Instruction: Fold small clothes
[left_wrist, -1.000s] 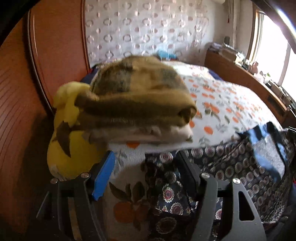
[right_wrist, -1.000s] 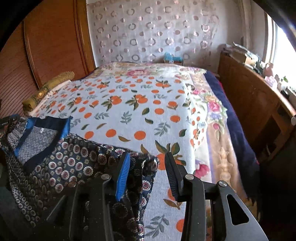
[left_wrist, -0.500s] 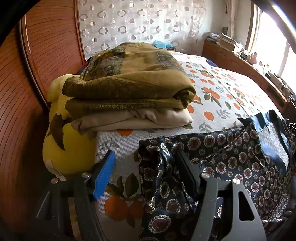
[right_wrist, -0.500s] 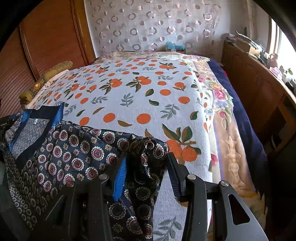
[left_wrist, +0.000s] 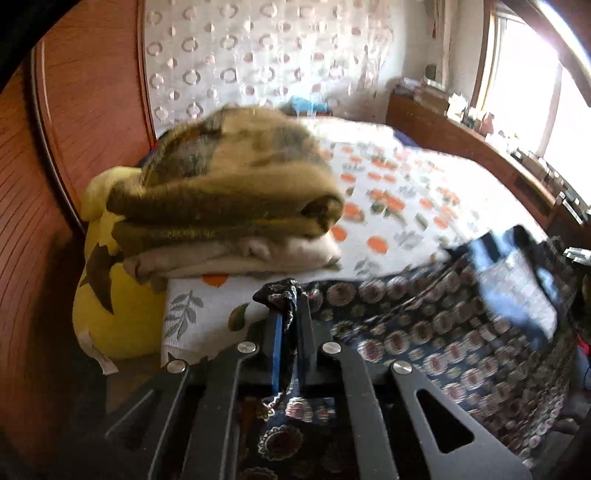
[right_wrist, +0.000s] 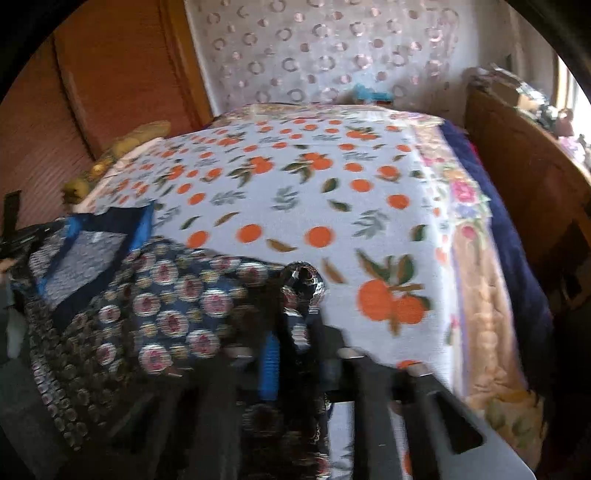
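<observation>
Claws closing on garment corners

The bed wears a white cover printed with oranges and leaves. A dark patterned garment lies across its near edge, and folded olive and cream blankets sit stacked beside it.

Daylight enters from the window, blown out to white glare. Both views show motion blur, heaviest on the bed pattern. Fisheye bending and dark corners surround each frame.
</observation>
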